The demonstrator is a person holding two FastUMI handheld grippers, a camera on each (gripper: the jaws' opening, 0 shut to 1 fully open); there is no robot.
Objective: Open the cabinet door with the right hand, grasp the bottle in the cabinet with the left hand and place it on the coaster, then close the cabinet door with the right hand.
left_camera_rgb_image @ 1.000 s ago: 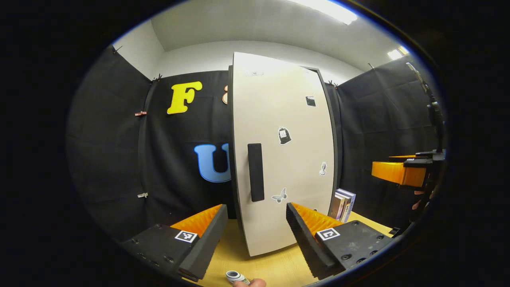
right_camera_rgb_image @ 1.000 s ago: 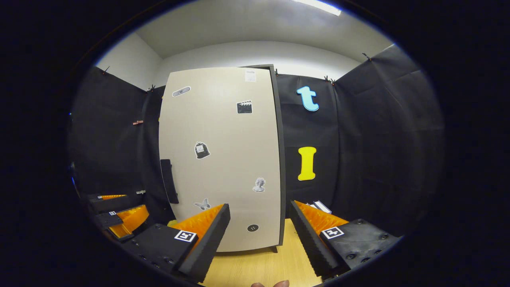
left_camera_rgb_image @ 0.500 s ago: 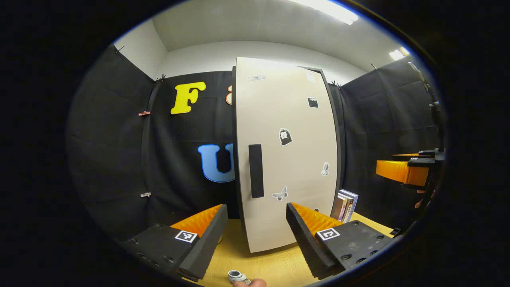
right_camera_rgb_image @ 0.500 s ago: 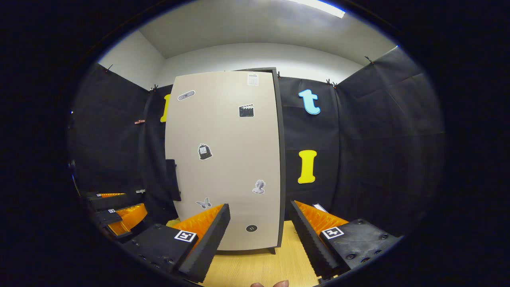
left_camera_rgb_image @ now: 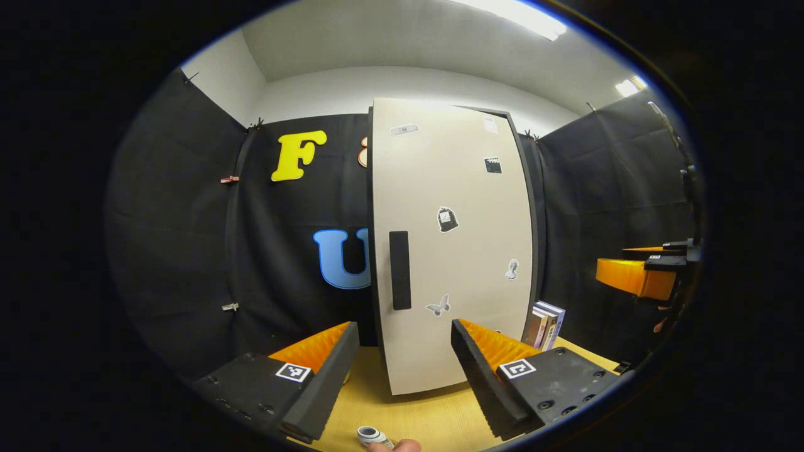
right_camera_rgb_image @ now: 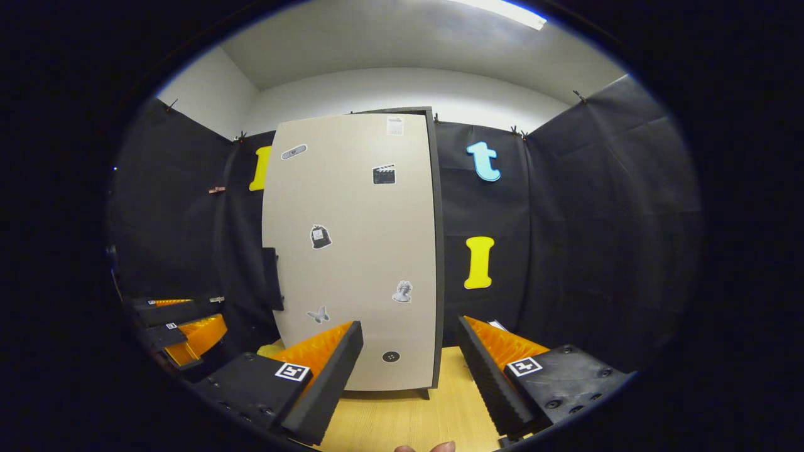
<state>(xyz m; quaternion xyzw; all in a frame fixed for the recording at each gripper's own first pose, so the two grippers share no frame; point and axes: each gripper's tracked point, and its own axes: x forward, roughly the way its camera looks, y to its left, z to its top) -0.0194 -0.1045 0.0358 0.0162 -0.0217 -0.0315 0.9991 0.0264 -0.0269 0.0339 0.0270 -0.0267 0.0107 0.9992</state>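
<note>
One cabinet door (left_camera_rgb_image: pixel 452 251), closed, stands ahead of two wide, empty grippers: left (left_camera_rgb_image: pixel 402 370), right (right_camera_rgb_image: pixel 408 370). One handle (left_camera_rgb_image: pixel 399 270); several books (left_camera_rgb_image: pixel 544 323) right of the left gripper.

The cabinet door (left_camera_rgb_image: pixel 458 251) looks like smooth, matt beige board with paper-like stickers and a matt dark handle (left_camera_rgb_image: pixel 399 270); the worktop (right_camera_rgb_image: pixel 408 420) shows pale wood grain; the booth wall (right_camera_rgb_image: pixel 565 238) is matt black cloth; the tongs' fingers (left_camera_rgb_image: pixel 323 367) look ridged, matt plastic.
</note>
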